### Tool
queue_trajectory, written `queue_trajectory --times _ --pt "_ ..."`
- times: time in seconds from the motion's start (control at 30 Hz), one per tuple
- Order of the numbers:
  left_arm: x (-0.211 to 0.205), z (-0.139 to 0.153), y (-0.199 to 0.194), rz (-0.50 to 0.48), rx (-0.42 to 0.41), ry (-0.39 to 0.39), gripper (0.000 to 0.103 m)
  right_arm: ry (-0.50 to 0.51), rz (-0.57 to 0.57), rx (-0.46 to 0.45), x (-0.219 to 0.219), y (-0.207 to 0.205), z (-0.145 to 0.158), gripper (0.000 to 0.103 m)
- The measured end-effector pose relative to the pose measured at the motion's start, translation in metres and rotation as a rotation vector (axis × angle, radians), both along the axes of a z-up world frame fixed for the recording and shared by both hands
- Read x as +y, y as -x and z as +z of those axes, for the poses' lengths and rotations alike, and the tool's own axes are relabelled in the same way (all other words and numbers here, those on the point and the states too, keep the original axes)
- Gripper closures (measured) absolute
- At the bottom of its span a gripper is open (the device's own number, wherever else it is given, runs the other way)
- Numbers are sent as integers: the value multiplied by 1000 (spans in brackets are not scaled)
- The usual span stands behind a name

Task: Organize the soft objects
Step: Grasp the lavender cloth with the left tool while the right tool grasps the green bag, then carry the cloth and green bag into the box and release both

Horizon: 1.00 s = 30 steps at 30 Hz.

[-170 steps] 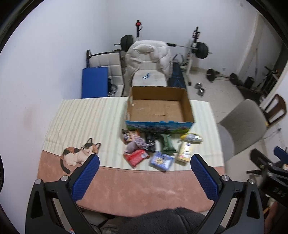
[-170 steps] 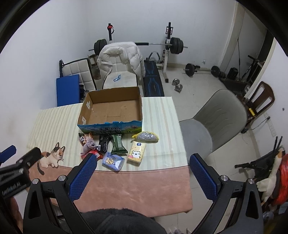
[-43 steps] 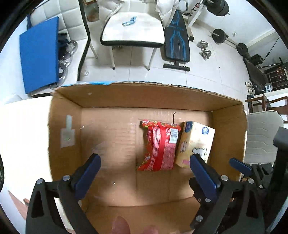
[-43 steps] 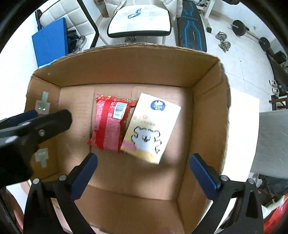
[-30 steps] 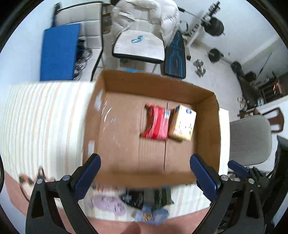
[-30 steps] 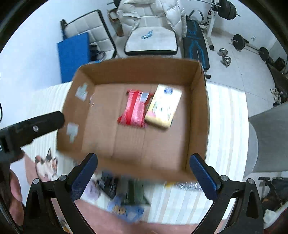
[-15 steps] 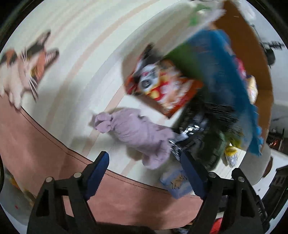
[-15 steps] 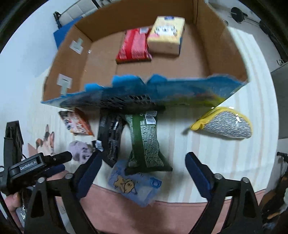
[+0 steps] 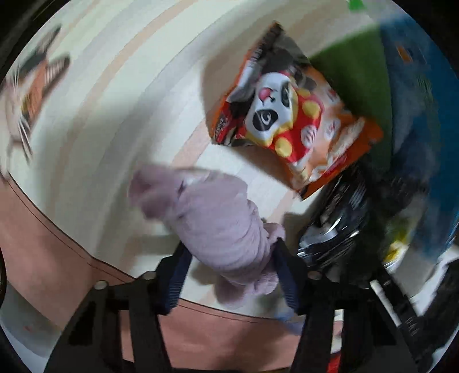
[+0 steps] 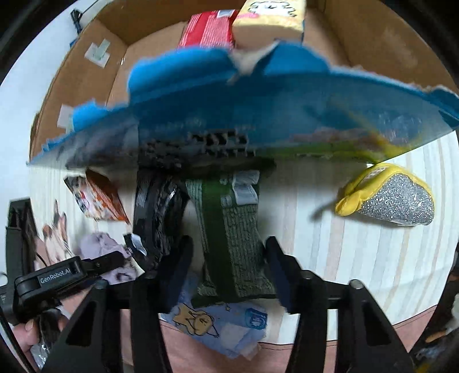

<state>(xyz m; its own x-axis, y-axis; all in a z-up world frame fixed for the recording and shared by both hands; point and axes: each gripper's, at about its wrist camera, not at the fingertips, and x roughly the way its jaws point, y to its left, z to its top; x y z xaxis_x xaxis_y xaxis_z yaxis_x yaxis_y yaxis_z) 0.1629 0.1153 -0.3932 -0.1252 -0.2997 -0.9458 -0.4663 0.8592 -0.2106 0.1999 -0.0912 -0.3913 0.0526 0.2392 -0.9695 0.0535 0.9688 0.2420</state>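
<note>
My left gripper [image 9: 229, 255] is closed around a lilac soft cloth roll [image 9: 218, 221] lying on the striped tablecloth; its pads press both sides. My right gripper [image 10: 226, 258] straddles a green packet [image 10: 229, 229], with the fingers at both its sides. The cardboard box [image 10: 229, 94] with a blue front wall stands behind; inside lie a red packet [image 10: 209, 28] and a yellow packet [image 10: 266, 20]. The lilac roll also shows in the right wrist view [image 10: 106, 249].
An orange panda snack bag [image 9: 287, 126], a black packet [image 10: 157, 209], a yellow-and-silver glitter pouch [image 10: 393, 198] and a light-blue tissue pack [image 10: 218, 324] lie on the cloth. A cat print [image 9: 28, 94] is at the left. The table's front edge is close.
Both grippers have dropped from above the box to the items in front of it. The left has narrowed onto the lilac roll; the right has narrowed around the green packet.
</note>
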Motion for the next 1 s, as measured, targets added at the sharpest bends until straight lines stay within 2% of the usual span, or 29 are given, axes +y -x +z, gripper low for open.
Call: queue_trajectory --times 0.03,0.17,0.27,0.33,0.43,0.53,0.6,0.77,0.8,0.83,0.87,0.9,1.0 --pt "-3 1 0 -49 -4 -36 53 12 14 3 1 2 -1 57" --pt "-18 7 2 -267 -22 -197 54 41 57 27 0 14 -5 60" --pt "-32 11 3 -474 -39 -349 54 89 106 59 -1 27 -9 62" --pt "-37 10 3 -530 -41 -379 53 115 136 82 -2 34 -11 62" --pt "-33 7 0 -490 -18 -313 53 136 179 94 -1 40 -13 62" --pt "-21 -1 -3 -364 10 -178 53 125 161 83 -1 37 -11 55" --pt "-15 -3 -4 -279 7 -127 44 95 117 73 -8 30 -10 47" --pt "-3 -4 -6 -223 3 -118 44 84 82 97 -11 17 -24 46" --pt "-4 -4 -5 -224 1 -126 49 91 89 102 -9 16 -27 47" --pt "7 2 -12 -232 -5 -146 53 101 98 107 -8 17 -29 52" --pt "5 4 -13 -242 -11 -164 65 114 107 111 -6 18 -32 62" --pt "1 7 -17 -254 -16 -174 70 135 117 110 -4 21 -34 63" --pt "3 17 -10 -260 -28 -181 76 130 107 104 -8 30 -33 67"
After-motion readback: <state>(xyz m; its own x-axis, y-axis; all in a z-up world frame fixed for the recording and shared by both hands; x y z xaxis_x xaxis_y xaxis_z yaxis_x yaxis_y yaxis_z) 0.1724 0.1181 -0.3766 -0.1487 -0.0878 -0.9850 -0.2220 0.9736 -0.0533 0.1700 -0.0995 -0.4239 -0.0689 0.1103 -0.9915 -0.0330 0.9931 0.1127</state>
